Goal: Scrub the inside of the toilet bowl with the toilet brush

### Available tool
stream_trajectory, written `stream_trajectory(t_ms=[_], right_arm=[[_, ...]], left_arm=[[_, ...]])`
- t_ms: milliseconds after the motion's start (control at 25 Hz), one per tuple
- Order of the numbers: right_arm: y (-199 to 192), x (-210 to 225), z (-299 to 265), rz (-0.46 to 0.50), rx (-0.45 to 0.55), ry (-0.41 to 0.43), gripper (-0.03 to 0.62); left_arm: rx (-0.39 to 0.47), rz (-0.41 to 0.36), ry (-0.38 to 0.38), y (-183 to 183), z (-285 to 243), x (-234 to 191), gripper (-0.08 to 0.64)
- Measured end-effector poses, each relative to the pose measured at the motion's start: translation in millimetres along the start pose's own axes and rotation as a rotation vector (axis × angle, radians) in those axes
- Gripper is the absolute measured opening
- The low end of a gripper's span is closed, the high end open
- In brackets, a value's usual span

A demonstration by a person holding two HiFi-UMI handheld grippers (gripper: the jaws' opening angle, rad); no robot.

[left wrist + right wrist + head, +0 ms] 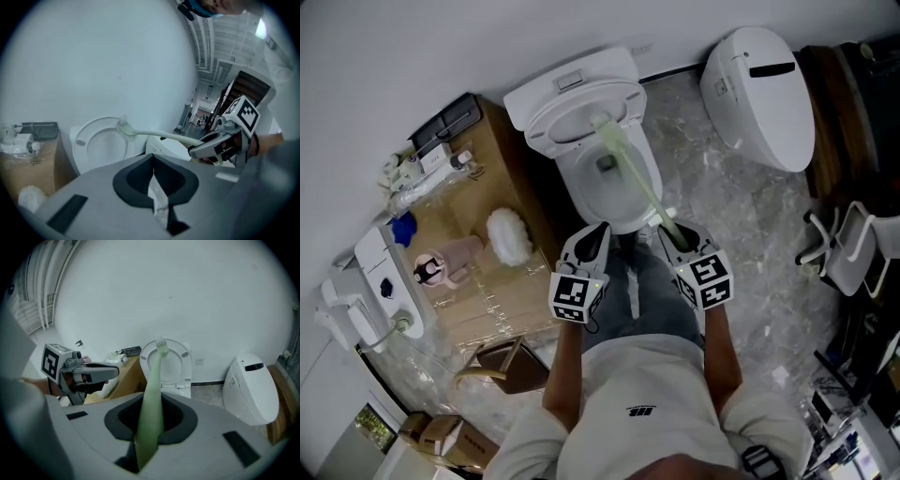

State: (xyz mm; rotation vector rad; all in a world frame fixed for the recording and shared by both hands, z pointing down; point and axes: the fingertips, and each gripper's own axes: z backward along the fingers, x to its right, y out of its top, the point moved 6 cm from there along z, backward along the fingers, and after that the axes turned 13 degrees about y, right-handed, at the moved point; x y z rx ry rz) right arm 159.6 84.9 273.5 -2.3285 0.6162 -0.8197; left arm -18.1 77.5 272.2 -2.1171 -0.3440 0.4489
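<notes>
up close: the person's pale shirt (637, 394) fills the bottom of the head view, and they stand right at the front of the toilet.
left gripper (598, 230): over on the left, jaws pressed together down to a thin slit, nothing between them. it hangs just short of the bowl's front rim, near the other gripper but apart from it.
right gripper (666, 228): jaws clamped tight on the near end of the brush handle, at the bowl's front right edge.
toilet brush (630, 164): pale green. the long handle runs up and away from the right gripper, slanting across the open bowl. its bristle head is at the far end, over the back of the bowl and in front of the raised lid. whether it touches the porcelain, can't tell.
toilet bowl (579, 197): white and open, with a dark drain showing low inside.
lid (551, 124): up, standing behind the bowl.
cistern (572, 77): white, flush plate on top, back against the white wall (441, 47).
left side: a cardboard box (487, 150) sits just beside the toilet. a white fluffy thing (509, 234) lies on its top, with small clutter further along it.
right side: a second toilet (759, 94), lid down, stands well apart on the grey marbled floor (722, 206).
</notes>
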Motion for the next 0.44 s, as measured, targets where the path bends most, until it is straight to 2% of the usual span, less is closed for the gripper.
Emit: stream_trajectory(t_ms=[440], right_arm=[[27.0, -14.6, 17.3, 0.051, 0.047, 0.021, 0.046]], left_arm=[[0.024, -0.011, 0.0, 20.8, 9.7, 11.7, 0.009]])
